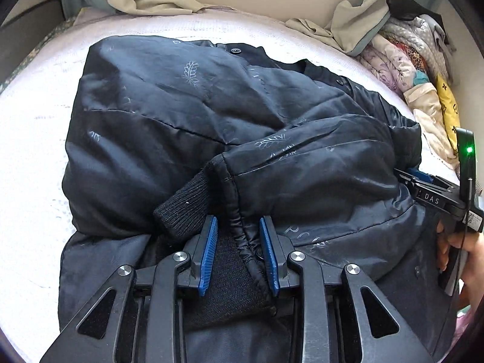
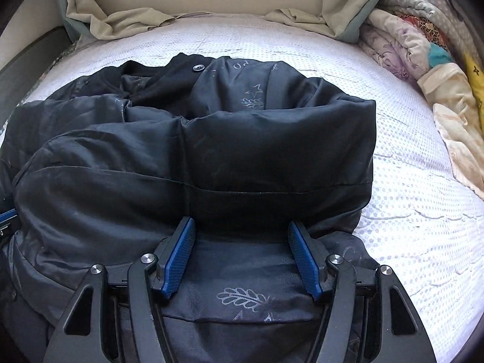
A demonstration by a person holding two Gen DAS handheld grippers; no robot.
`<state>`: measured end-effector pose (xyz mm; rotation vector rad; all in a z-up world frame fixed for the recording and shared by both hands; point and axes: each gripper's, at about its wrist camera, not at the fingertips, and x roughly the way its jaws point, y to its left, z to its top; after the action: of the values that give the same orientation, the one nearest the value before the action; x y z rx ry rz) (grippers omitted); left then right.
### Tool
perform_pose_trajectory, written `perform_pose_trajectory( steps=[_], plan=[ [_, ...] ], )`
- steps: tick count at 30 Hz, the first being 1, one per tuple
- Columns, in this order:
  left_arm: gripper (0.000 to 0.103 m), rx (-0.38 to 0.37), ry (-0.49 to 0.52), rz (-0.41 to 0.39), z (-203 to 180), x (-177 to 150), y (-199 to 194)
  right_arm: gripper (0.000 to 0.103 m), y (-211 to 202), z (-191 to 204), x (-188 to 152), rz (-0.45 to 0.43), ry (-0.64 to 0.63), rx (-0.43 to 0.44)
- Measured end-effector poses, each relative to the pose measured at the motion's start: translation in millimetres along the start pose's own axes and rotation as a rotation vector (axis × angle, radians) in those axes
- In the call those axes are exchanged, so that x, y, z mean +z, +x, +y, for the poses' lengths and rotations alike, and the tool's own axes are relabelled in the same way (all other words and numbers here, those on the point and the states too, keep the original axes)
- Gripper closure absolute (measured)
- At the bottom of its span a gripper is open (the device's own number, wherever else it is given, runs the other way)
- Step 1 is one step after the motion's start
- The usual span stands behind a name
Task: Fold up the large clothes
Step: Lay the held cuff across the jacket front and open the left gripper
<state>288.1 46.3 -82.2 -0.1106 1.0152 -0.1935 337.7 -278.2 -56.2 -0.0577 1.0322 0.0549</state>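
left wrist view, left to right: white mattress (image 1: 36,106) fills the left edge; a dark jacket (image 1: 181,115), lining side out with pale leaf prints, lies bunched across the centre of the frame. its knit cuff (image 1: 181,208) sits at lower centre, just left of the left gripper (image 1: 237,245), whose blue pads are spread with a gathered seam between them, not pinched. at the right edge the right gripper (image 1: 429,186) reaches into the jacket's side; a hand (image 1: 466,248) holds it. folded linens (image 1: 423,72) are stacked at upper right.

right wrist view, left to right: the jacket (image 2: 196,157) covers left and centre; the right gripper (image 2: 240,254) at bottom centre has its jaws wide apart over the lining. bare mattress (image 2: 408,181) lies to the right, linens (image 2: 438,60) at upper right.
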Motion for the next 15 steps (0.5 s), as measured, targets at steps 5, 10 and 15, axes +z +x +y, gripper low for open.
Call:
perform_pose_trajectory(
  steps=[5, 10, 15],
  plan=[
    [0.069, -0.049, -0.035, 0.008, 10, 3, 3, 0.041, 7, -1, 3, -0.016, -0.003, 0.005],
    [0.069, -0.013, -0.009, -0.004, 2, 1, 0, 0.041, 6, -2, 7, -0.014, 0.021, 0.012],
    [0.066, -0.039, -0.045, 0.008, 3, 3, -6, 0.039, -17, -11, 14, -0.008, 0.09, 0.066]
  ],
)
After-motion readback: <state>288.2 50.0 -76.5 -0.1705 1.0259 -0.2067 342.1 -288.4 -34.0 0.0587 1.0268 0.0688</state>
